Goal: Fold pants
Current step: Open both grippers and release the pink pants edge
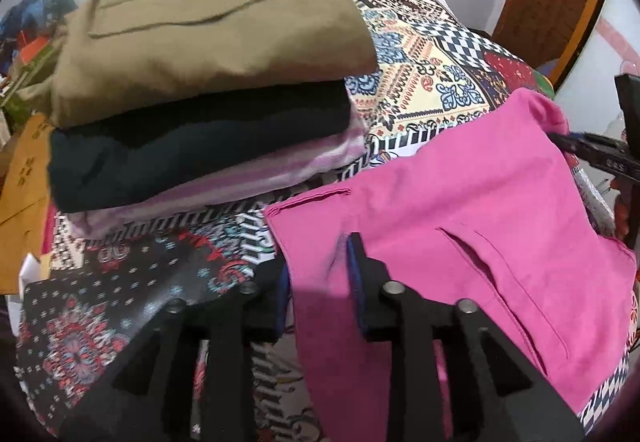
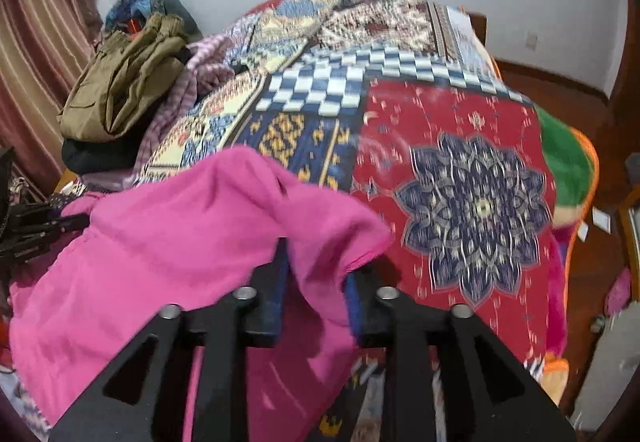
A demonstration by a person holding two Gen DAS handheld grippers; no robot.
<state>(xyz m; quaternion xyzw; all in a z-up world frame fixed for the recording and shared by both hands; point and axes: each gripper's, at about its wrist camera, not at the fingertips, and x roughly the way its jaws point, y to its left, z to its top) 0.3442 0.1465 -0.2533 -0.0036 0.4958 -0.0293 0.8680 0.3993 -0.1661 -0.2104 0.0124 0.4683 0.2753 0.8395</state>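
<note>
Left claw (image 1: 316,282): fingers parted, cloth edge between them. Right claw (image 2: 316,274): fingers parted, cloth bunched between them.
</note>
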